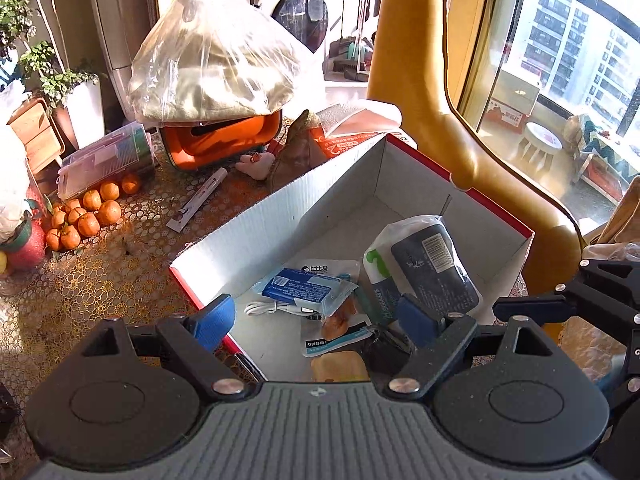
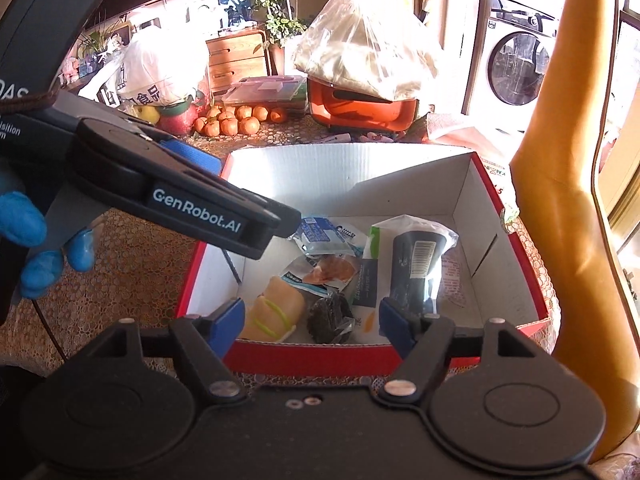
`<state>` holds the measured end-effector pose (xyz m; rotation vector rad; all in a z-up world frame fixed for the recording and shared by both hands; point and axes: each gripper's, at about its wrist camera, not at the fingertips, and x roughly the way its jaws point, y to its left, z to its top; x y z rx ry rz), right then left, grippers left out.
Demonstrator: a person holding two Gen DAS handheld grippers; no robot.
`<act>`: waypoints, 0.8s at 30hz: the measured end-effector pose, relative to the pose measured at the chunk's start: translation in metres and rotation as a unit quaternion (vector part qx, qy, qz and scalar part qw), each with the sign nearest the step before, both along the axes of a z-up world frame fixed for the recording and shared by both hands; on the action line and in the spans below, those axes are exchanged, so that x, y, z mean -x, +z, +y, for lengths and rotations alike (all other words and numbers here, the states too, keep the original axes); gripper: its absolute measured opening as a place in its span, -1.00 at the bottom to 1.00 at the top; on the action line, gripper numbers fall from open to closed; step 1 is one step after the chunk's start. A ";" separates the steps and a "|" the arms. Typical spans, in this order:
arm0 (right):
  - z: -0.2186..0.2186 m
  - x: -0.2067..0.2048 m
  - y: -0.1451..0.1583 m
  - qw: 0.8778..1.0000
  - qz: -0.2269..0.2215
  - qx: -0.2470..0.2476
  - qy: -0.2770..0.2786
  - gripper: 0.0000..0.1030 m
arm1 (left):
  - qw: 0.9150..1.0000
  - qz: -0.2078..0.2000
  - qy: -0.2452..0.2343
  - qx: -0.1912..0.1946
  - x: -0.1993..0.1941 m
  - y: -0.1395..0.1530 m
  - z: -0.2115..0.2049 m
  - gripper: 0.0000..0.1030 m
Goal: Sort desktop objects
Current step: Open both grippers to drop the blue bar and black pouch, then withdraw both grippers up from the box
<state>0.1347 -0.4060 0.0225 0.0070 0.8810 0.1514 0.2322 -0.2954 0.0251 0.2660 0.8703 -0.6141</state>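
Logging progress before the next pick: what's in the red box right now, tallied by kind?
In the red box, as far as visible:
Dark bottle in clear wrap: 1
Blue-label packet: 1
Snack pouch with orange contents: 1
Yellow-orange wrapped item: 1
Dark lumpy packet: 1
White cable: 1
Total: 6

Both grippers, left and right, are open and hold nothing.

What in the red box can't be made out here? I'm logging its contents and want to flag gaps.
- Left wrist view: the yellow packet and dark item are partly cut off by the gripper body.
- Left wrist view: the white cable runs under the blue packet; its far end is hidden.
- Right wrist view: the left gripper's arm covers the red box's left corner.
- Both views: label print is too small to read.
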 end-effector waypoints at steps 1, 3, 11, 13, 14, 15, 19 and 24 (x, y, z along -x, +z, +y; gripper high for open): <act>0.001 0.002 0.002 1.000 -0.003 0.000 0.000 0.45 | 1.000 -0.004 0.001 0.003 0.004 0.003 0.003 0.72; 0.004 0.005 0.007 1.000 -0.010 0.000 -0.002 0.45 | 1.000 -0.011 0.004 0.010 0.012 0.007 0.011 0.72; 0.016 0.025 0.020 0.999 -0.039 -0.006 -0.007 0.50 | 0.998 -0.041 0.029 0.039 0.040 0.027 0.046 0.72; 0.022 0.030 0.023 0.999 -0.052 -0.003 -0.011 0.50 | 0.997 -0.049 0.035 0.044 0.046 0.031 0.054 0.72; 0.025 0.032 0.025 0.998 -0.057 -0.001 -0.011 0.50 | 0.996 -0.056 0.040 0.048 0.051 0.034 0.059 0.72; 0.028 0.034 0.026 0.998 -0.063 -0.001 -0.012 0.50 | 0.996 -0.061 0.046 0.050 0.054 0.037 0.064 0.72; 0.043 0.040 0.032 0.997 -0.082 -0.006 -0.009 0.50 | 0.992 -0.081 0.067 0.064 0.070 0.045 0.086 0.72; 0.065 0.044 0.035 0.995 -0.099 -0.004 -0.003 0.50 | 0.987 -0.124 0.088 0.056 0.092 0.049 0.110 0.72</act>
